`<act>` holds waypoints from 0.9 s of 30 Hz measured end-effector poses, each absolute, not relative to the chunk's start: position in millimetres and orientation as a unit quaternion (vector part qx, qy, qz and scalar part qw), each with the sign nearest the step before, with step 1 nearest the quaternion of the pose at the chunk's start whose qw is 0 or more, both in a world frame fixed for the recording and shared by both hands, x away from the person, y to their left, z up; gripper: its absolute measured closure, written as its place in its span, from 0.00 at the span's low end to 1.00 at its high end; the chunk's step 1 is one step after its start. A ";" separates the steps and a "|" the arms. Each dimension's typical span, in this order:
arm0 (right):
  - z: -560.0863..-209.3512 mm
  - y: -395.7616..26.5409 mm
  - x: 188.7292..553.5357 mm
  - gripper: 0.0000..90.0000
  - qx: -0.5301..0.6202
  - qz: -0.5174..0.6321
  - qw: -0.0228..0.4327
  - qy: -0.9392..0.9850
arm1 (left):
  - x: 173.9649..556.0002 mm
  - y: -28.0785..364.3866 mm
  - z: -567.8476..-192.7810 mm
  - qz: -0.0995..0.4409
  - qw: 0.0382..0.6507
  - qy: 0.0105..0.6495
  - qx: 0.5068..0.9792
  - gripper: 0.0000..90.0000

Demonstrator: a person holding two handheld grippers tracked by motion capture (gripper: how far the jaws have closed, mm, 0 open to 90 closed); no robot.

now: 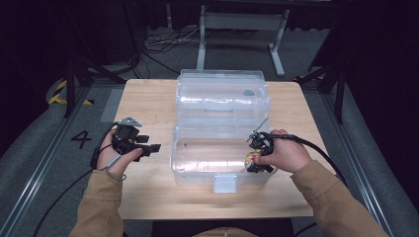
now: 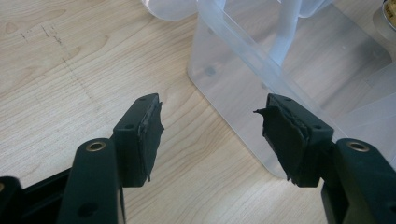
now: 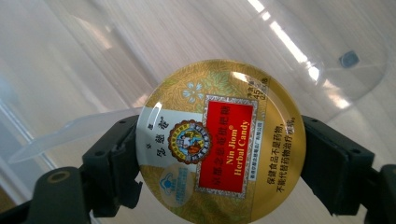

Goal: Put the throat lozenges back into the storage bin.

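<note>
A clear plastic box [image 1: 184, 163] with its lid [image 1: 222, 91] swung open stands in the middle of the wooden table. My right gripper [image 1: 258, 157] is at the box's right end, shut on a round gold candy tin [image 3: 219, 144] with a red label; the tin [image 1: 251, 158] hangs over the box's inside. The left gripper [image 1: 148, 149] rests open over the table just left of the box, nothing between its pads [image 2: 149, 135]. Ahead of it is the box's near corner [image 2: 243, 93].
The table [image 1: 148, 103] has bare wood left of the box and along the front edge. Behind the table stand a white metal frame [image 1: 242, 29] and loose cables on the floor. A floor mark "4" [image 1: 81, 138] lies to the left.
</note>
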State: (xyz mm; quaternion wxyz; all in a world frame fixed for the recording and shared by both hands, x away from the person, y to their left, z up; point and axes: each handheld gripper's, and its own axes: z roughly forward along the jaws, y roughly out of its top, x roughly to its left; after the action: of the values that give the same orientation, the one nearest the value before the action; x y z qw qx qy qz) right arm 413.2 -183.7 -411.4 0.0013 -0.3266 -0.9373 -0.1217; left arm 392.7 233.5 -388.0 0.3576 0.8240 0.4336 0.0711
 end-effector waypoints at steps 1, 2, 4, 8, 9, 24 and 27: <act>-412.4 -183.5 413.0 0.22 -0.329 -0.114 -0.001 -0.938 | 392.7 233.4 -388.0 0.071 0.358 0.433 0.824 0.42; -413.4 -183.5 413.0 0.22 -0.329 -0.109 -0.005 -0.938 | 392.7 233.5 -388.0 0.071 0.358 0.433 0.824 0.42; -413.9 -183.1 412.5 0.22 -0.332 -0.105 -0.009 -0.938 | 392.6 233.6 -388.0 0.071 0.358 0.434 0.824 0.42; -416.1 -179.3 411.4 0.22 -0.343 -0.098 -0.023 -0.934 | 392.7 233.5 -388.1 0.071 0.358 0.434 0.824 0.42; -416.3 -179.0 411.4 0.22 -0.345 -0.097 -0.027 -0.933 | 392.7 233.5 -388.1 0.071 0.358 0.434 0.824 0.42; -416.1 -174.8 407.6 0.22 -0.381 -0.090 -0.029 -0.920 | 392.7 233.8 -388.3 0.071 0.358 0.435 0.823 0.42; -416.3 -173.9 407.7 0.22 -0.386 -0.088 -0.029 -0.918 | 392.5 233.4 -388.1 0.070 0.358 0.433 0.824 0.42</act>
State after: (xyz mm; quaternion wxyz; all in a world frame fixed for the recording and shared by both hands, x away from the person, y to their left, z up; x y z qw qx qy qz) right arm 407.7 -173.9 -416.3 -0.0290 -0.3859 -0.9179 -0.0879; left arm 392.5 233.4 -388.1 0.3580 0.8242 0.4333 0.0701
